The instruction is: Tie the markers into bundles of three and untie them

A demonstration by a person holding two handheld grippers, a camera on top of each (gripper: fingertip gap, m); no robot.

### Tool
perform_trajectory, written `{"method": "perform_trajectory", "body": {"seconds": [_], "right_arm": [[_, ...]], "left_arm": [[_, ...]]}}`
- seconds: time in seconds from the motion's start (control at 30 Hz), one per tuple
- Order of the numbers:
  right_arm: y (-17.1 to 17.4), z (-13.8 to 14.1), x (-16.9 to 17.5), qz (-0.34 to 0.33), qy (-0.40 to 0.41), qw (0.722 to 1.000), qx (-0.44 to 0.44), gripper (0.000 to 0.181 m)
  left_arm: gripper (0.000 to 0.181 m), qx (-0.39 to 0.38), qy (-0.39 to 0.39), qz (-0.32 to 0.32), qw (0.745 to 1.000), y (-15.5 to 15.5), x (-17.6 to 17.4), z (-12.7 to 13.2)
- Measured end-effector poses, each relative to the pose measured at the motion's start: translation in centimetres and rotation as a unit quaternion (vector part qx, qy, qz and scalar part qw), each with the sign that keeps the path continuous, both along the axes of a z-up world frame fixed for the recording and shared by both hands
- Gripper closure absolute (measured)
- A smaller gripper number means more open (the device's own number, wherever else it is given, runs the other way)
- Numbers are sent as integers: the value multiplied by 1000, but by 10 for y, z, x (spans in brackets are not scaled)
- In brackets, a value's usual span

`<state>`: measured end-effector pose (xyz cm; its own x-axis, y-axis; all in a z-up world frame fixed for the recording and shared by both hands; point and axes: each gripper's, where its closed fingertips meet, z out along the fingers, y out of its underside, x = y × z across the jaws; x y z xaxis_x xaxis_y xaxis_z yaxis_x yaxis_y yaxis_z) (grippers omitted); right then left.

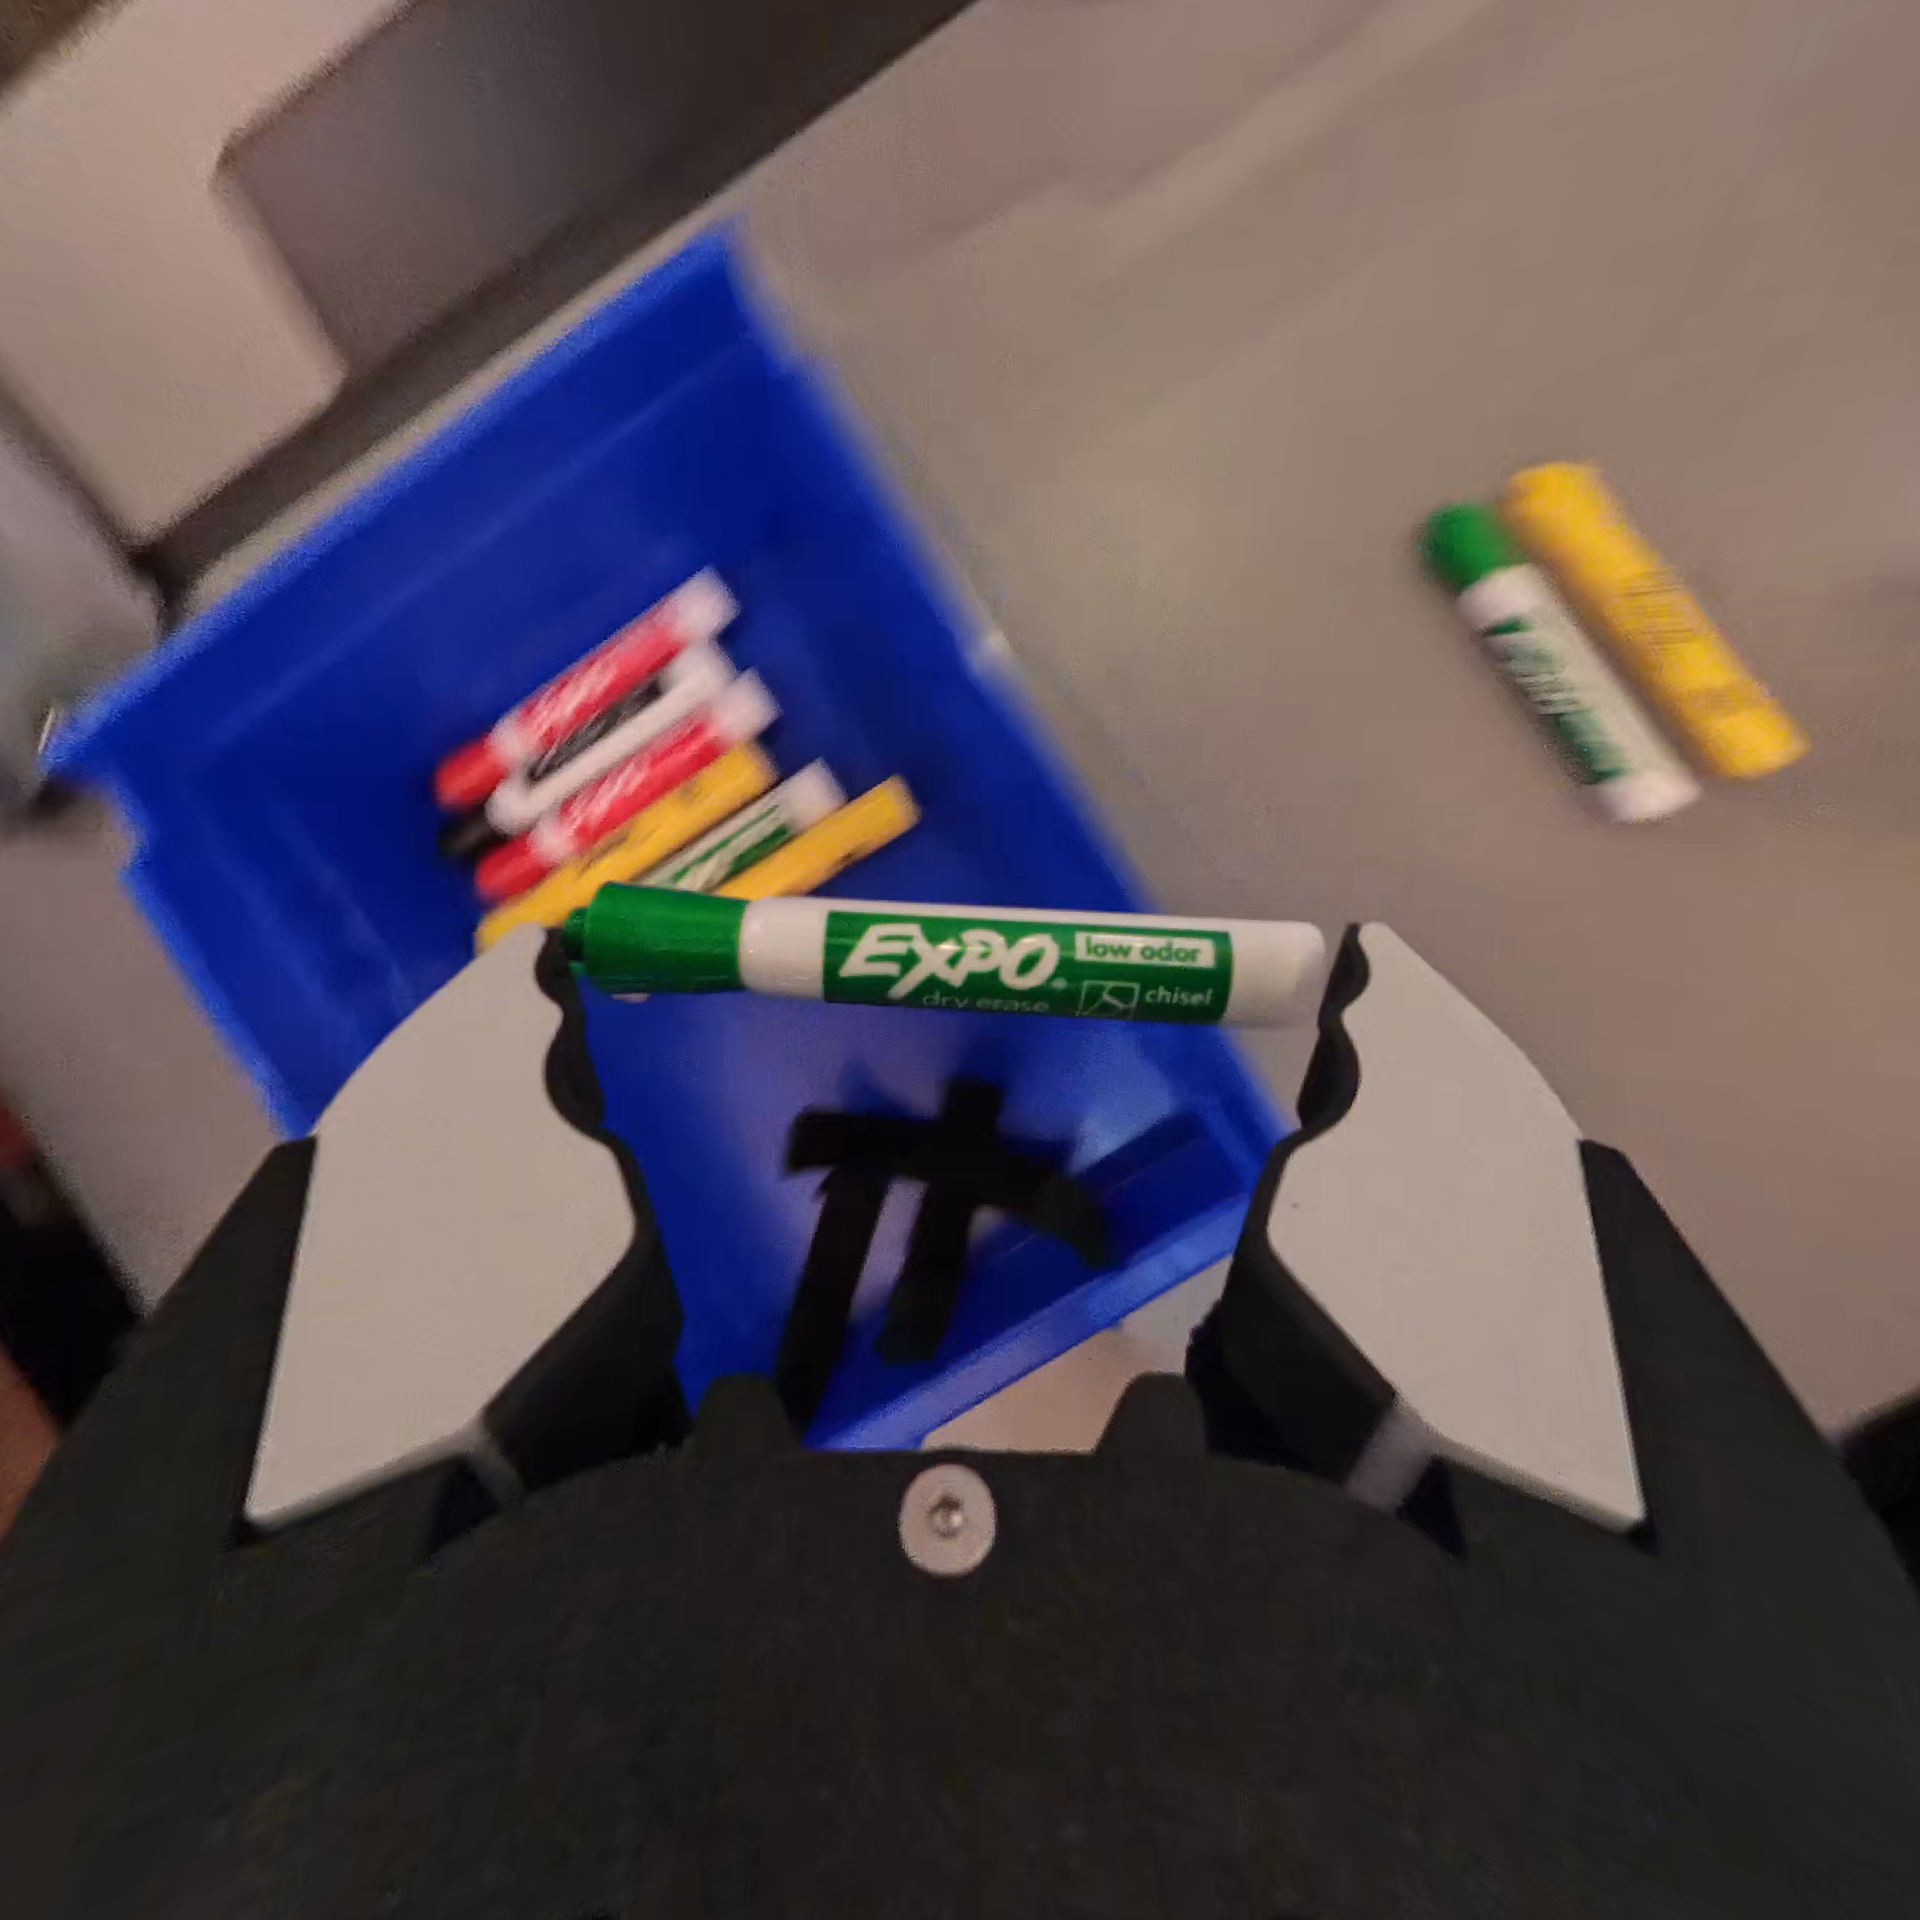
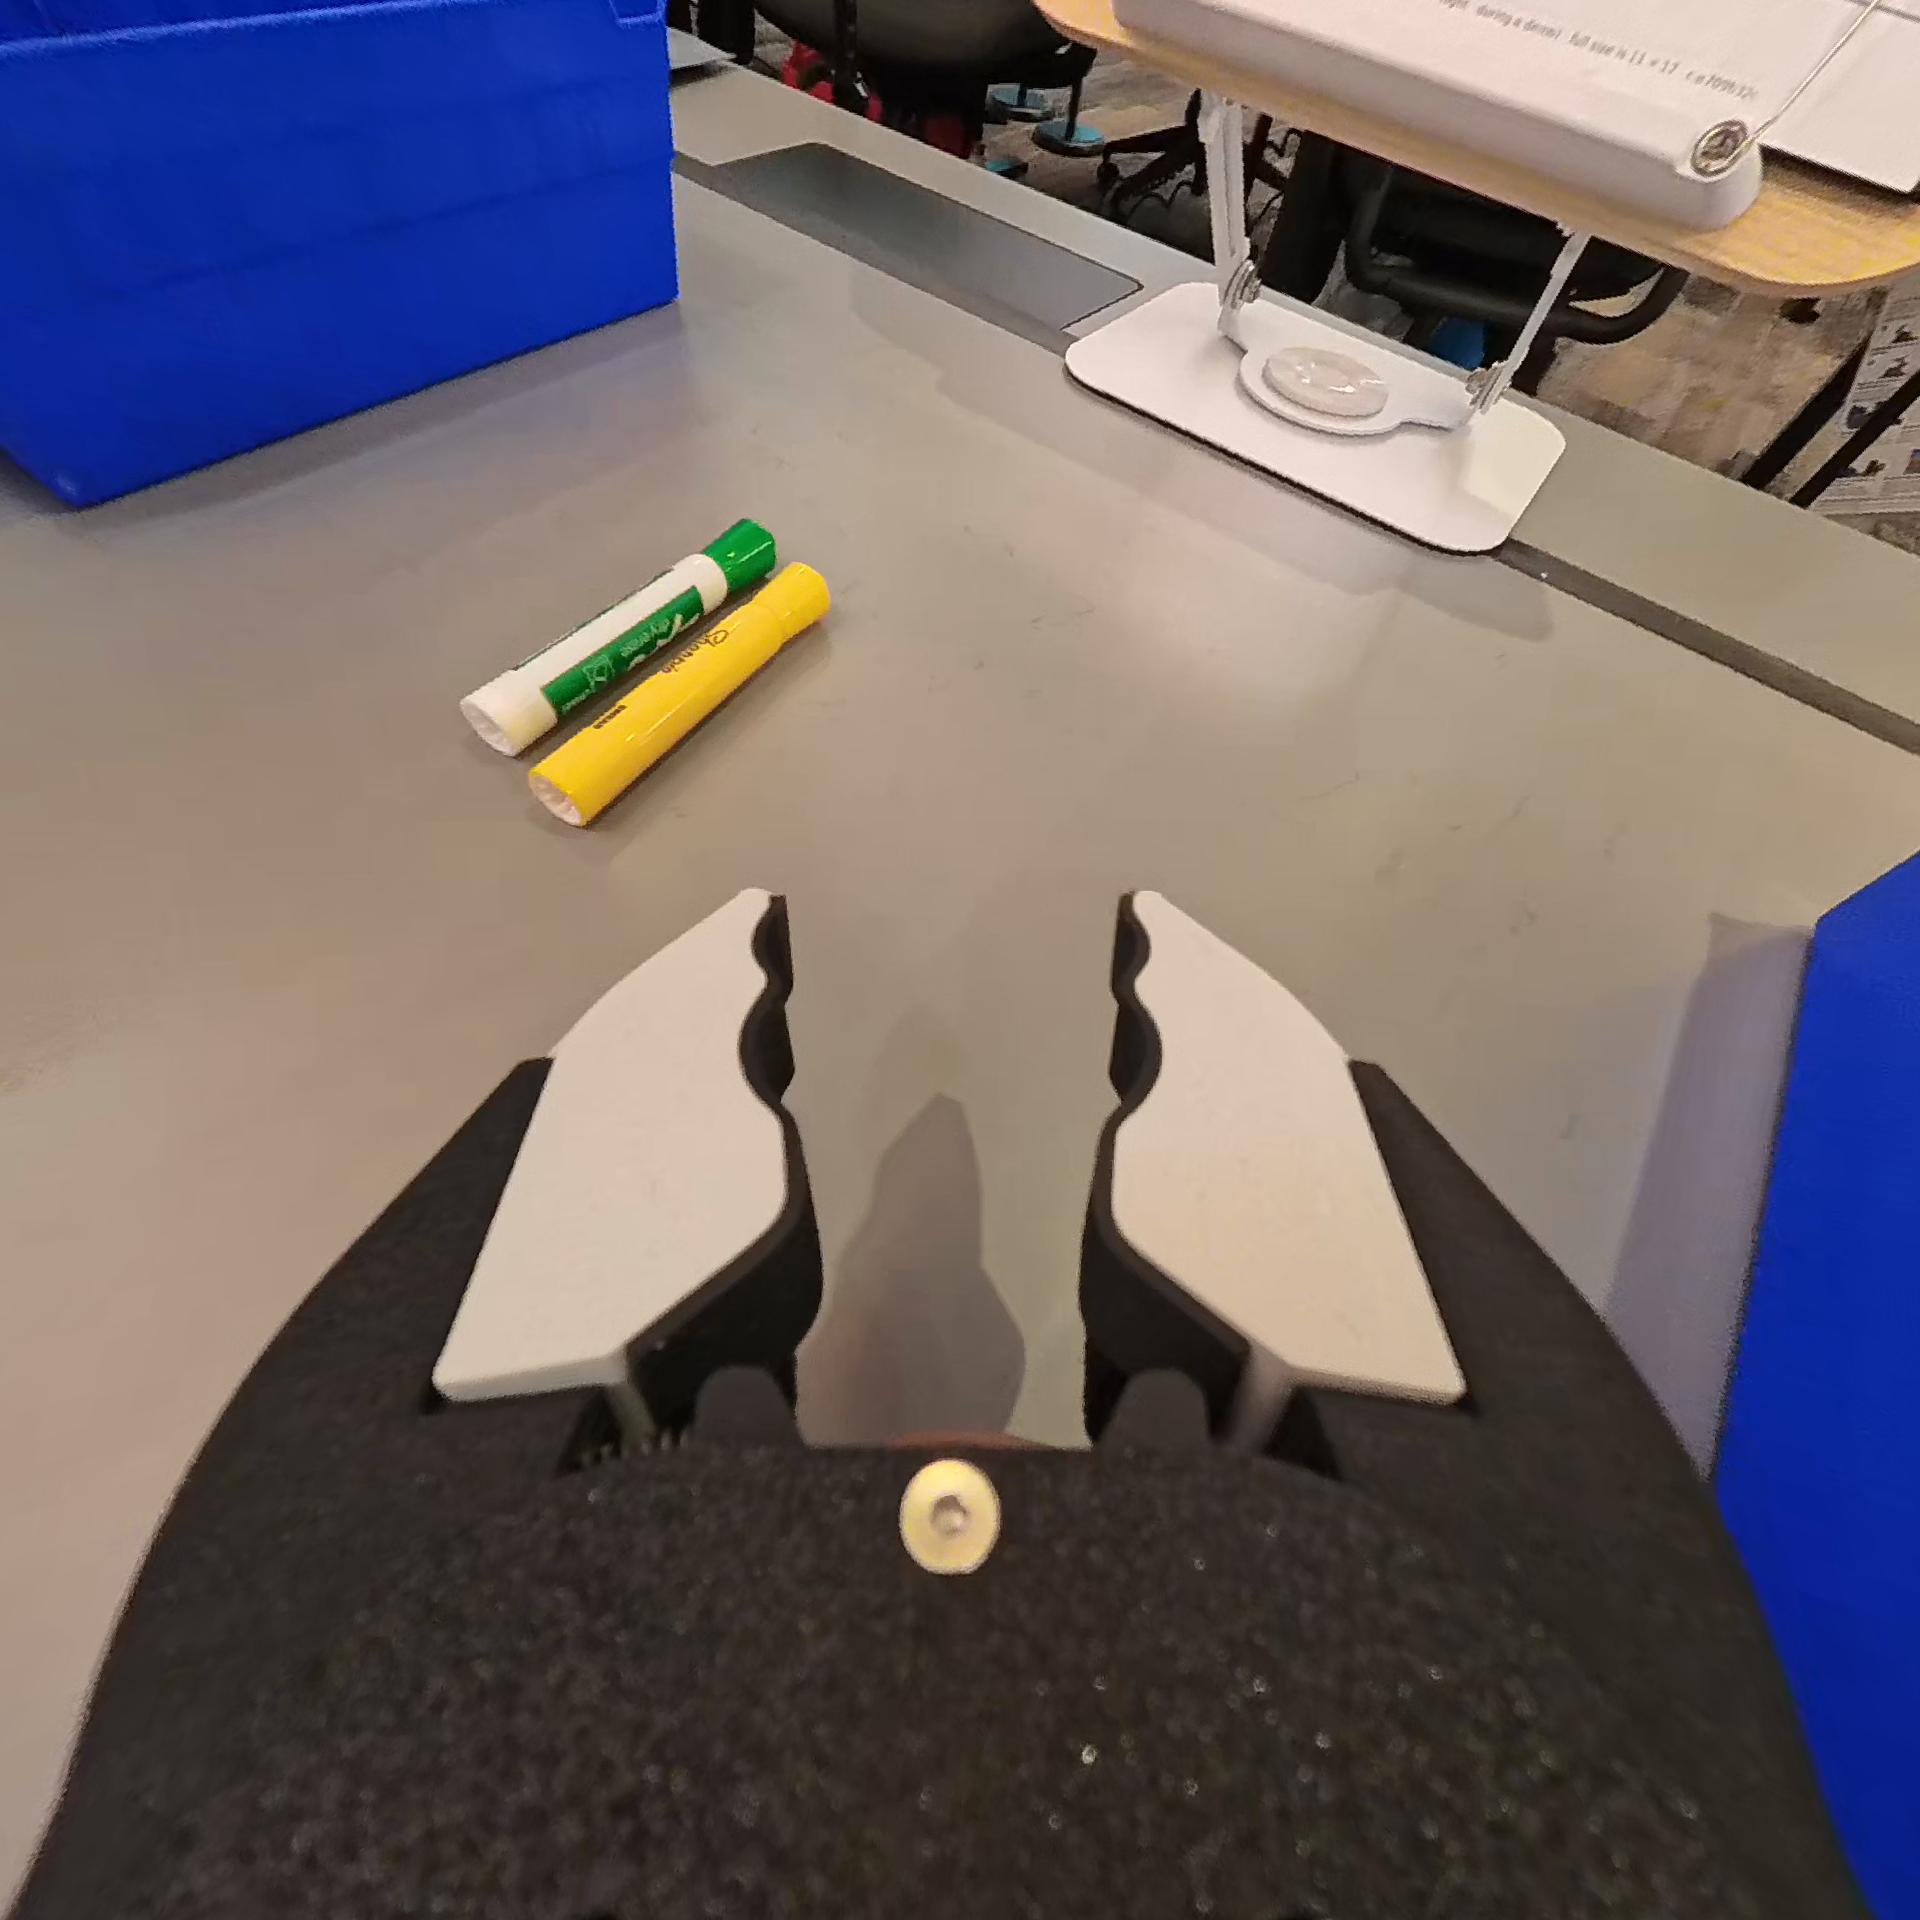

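My left gripper (image 1: 948, 971) is shut on a green-capped white marker (image 1: 790, 951), held lengthwise end to end between the fingertips above a blue bin (image 1: 312, 831). The bin holds several red, yellow and green markers (image 1: 644, 748) and black ties (image 1: 935, 1195). A green marker (image 1: 1548, 665) and a yellow marker (image 1: 1652, 623) lie side by side on the grey table; they also show in the right wrist view as green (image 2: 623, 639) and yellow (image 2: 681, 691). My right gripper (image 2: 951, 925) is open and empty, low over the table just short of that pair.
The blue bin (image 2: 312, 229) stands at the far left in the right wrist view. A second blue bin wall (image 2: 1829, 1247) is close on the right. A white stand (image 2: 1320, 416) holding a board sits at the table's far right edge.
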<state>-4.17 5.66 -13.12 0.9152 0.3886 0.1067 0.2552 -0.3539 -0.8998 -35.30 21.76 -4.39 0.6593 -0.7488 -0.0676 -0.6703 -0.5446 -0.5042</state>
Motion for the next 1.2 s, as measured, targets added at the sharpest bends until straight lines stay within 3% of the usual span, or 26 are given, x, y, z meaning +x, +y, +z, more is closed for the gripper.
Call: {"method": "perform_trajectory", "body": {"seconds": [0.07, 0.17, 0.3, 0.4, 0.57, 0.87, 0.97, 1.03, 1.13, 1.2], "right_arm": [[0, 1, 2, -2, 2, 1000, 2, 122], [0, 1, 4, -3, 5, 1000, 2, 122], [0, 2, 4, -2, 3, 1000, 5, 122], [0, 4, 5, -3, -2, 1000, 7, 122], [-2, 5, 6, -5, -3, 1000, 9, 122], [-5, -1, 9, -6, 0, 1000, 1, 122], [-5, -1, 11, -8, 2, 1000, 0, 122], [-5, 0, 12, -9, 7, 1000, 0, 122], [-6, 3, 13, -10, 22, 1000, 0, 122], [-7, 4, 11, -8, 30, 1000, -2, 122]], "left_arm": [[50, 0, -25, -89, 996, -26, 48, 9], [50, -11, -26, -191, 981, -59, 110, -5], [50, -38, 14, -296, 954, -87, 181, -52], [50, -50, 74, -355, 931, -94, 215, -91], [51, -78, 121, -383, 913, -94, 240, -129], [51, -61, 157, -386, 907, -94, 240, -151], [51, -58, 143, -377, 913, -96, 238, -145], [52, -50, 118, -366, 922, -96, 235, -124], [55, -34, 40, -344, 937, -99, 218, -62], [57, -19, -4, -314, 949, -93, 188, -16]]}}
